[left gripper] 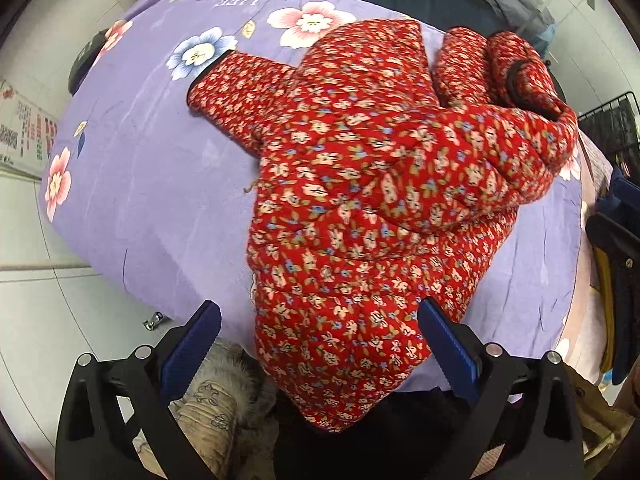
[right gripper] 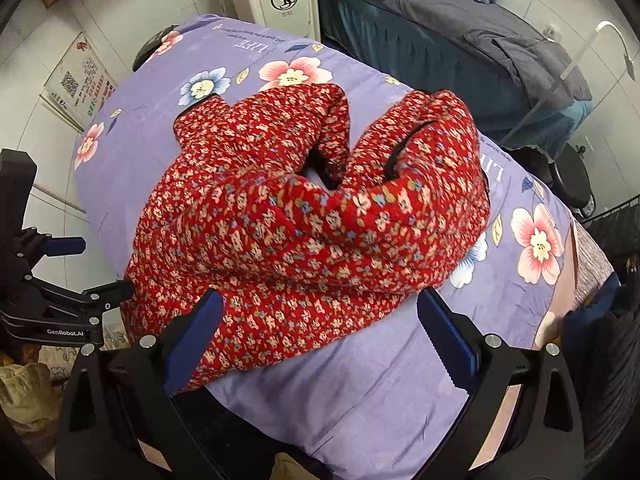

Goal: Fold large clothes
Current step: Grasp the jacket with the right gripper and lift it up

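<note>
Two grippers faced one padded red floral jacket (left gripper: 360,200), which lay crumpled on a purple flowered sheet (left gripper: 140,200) over a table, its near hem spilling off the table edge toward the cameras. Going from left to right: one sleeve (left gripper: 236,88) stretched flat toward the far left with its dark-bound cuff on the sheet; the body bulged in thick folds through the middle; the other sleeve (left gripper: 520,80) was doubled back on top at the far right, its dark-edged cuff tipped up.

Judged from this lay, the step in hand was to get the jacket flat before any fold. Doing it well would call for a grip on a firm seam or the hem, not on a loose pleat, and for drawing the two sides apart evenly so the thick padding settles without bunching; the doubled sleeve would need laying out first.

Left gripper (left gripper: 320,344) had its blue-padded fingers (left gripper: 192,348) spread wide, the hanging hem lying between them, though whether either pad touched cloth could not be told. Right gripper (right gripper: 320,340) was likewise spread wide and held nothing; its left pad (right gripper: 196,340) sat against or just before the jacket's near edge, and its right pad (right gripper: 444,336) stood over bare sheet.
</note>
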`<act>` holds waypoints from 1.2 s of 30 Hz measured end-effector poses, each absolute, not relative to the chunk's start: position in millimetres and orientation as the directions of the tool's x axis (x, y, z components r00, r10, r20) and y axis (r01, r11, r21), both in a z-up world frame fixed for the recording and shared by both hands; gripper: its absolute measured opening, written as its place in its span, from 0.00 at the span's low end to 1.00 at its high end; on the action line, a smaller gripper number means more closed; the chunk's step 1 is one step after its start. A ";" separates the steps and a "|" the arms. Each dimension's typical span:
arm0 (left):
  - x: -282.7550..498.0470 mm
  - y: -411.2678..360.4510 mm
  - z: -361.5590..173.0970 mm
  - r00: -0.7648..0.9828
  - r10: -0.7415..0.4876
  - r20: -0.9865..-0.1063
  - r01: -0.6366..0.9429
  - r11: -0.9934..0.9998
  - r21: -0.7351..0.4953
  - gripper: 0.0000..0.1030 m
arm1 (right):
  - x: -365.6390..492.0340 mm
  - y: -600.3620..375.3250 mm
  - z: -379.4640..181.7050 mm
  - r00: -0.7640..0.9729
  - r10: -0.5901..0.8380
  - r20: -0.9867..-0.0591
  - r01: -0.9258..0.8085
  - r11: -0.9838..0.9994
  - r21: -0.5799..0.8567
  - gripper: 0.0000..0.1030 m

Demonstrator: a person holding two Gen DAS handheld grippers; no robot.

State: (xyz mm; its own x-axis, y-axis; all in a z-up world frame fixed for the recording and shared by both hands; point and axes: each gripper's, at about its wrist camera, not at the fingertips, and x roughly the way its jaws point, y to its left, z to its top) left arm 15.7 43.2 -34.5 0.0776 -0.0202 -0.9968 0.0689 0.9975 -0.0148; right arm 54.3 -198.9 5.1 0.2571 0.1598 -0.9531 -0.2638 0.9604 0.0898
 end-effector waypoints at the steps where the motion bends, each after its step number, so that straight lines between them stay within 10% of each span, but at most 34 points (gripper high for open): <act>1: 15.8 45.6 -35.3 0.077 -0.021 -0.997 0.062 0.998 -0.016 0.94 | 56.9 -197.4 5.2 0.255 0.168 -0.952 -0.269 0.958 0.097 0.93; 13: 1.3 115.8 -59.0 0.058 -0.045 -0.997 -0.149 0.987 -0.053 0.94 | 156.7 -144.4 -14.5 0.129 0.443 -0.887 -0.319 0.866 0.386 0.93; 19: -31.8 148.8 -92.0 0.088 -0.163 -0.983 -0.227 0.957 -0.179 0.94 | 226.4 -145.1 -110.7 -0.019 0.467 -0.884 -0.034 0.884 0.467 0.92; 25: -40.5 156.0 -101.5 0.111 -0.294 -0.949 -0.293 0.903 -0.314 0.94 | 216.3 -121.9 -155.8 -0.134 0.558 -0.819 0.004 0.826 0.563 0.23; 36: 30.6 87.1 1.1 0.324 -0.384 -0.865 0.028 0.918 -0.397 0.94 | 161.1 -263.6 87.5 0.369 0.861 -0.350 -0.170 0.432 0.886 0.13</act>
